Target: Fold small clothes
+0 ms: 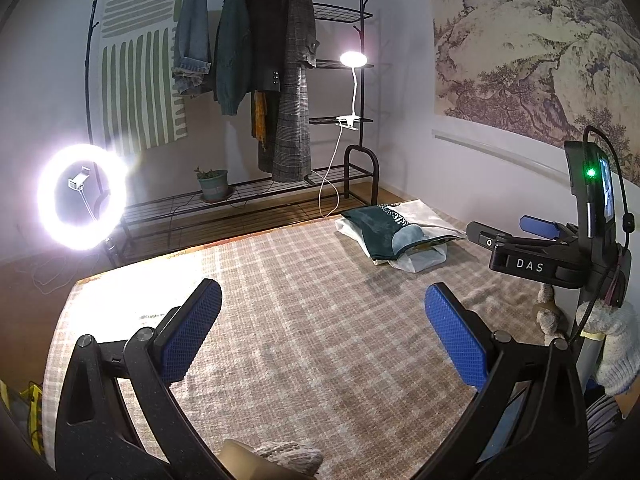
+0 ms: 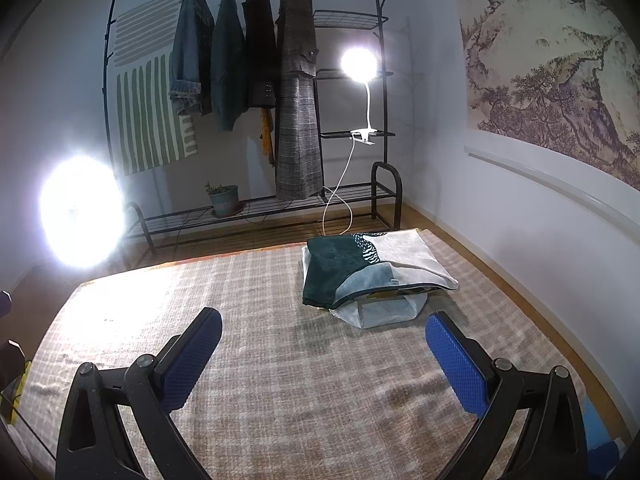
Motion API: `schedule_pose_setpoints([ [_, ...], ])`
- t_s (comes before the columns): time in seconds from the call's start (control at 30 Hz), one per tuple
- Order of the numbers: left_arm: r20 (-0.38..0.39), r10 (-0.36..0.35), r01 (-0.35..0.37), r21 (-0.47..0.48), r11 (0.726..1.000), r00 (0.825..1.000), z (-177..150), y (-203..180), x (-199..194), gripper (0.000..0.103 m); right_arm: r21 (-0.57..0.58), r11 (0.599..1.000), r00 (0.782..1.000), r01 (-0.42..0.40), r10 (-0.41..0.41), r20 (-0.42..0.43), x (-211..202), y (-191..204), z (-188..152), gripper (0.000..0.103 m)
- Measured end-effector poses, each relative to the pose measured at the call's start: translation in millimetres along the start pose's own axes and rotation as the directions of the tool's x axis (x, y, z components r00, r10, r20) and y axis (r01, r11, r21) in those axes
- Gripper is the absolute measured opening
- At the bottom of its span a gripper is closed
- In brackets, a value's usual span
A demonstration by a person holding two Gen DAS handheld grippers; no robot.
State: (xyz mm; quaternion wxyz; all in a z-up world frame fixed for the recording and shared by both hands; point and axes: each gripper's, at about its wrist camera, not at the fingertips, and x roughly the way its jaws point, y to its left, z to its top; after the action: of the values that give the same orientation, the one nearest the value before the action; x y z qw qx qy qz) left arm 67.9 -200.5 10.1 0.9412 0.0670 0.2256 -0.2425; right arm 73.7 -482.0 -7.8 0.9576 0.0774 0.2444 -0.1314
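Note:
A folded pile of small clothes (image 2: 372,272), dark green, grey and white, lies at the far right of the checked beige mat (image 2: 300,380); it also shows in the left wrist view (image 1: 394,236). My left gripper (image 1: 322,312) is open and empty above the mat's middle. My right gripper (image 2: 324,342) is open and empty, hovering just in front of the pile. The right gripper's body (image 1: 560,248) shows at the right of the left wrist view, held by a gloved hand (image 1: 614,344). A knitted beige item (image 1: 288,456) lies at the bottom edge.
A black clothes rack (image 2: 280,100) with hanging coats stands against the far wall, with a potted plant (image 2: 224,198) on its low shelf. A ring light (image 1: 82,196) glares at left. A clip lamp (image 2: 358,64) shines on the rack. Wood floor borders the mat.

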Motion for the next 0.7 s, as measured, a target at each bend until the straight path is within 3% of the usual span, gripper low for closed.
schedule_pose_setpoints([
  [0.7, 0.0, 0.002, -0.002, -0.006, 1.0, 1.0, -0.1, -1.5, 0.1, 0.103, 0.001, 1.0, 1.0, -0.011, 0.011, -0.01, 2.8, -1.1, -2.4, 0.103],
])
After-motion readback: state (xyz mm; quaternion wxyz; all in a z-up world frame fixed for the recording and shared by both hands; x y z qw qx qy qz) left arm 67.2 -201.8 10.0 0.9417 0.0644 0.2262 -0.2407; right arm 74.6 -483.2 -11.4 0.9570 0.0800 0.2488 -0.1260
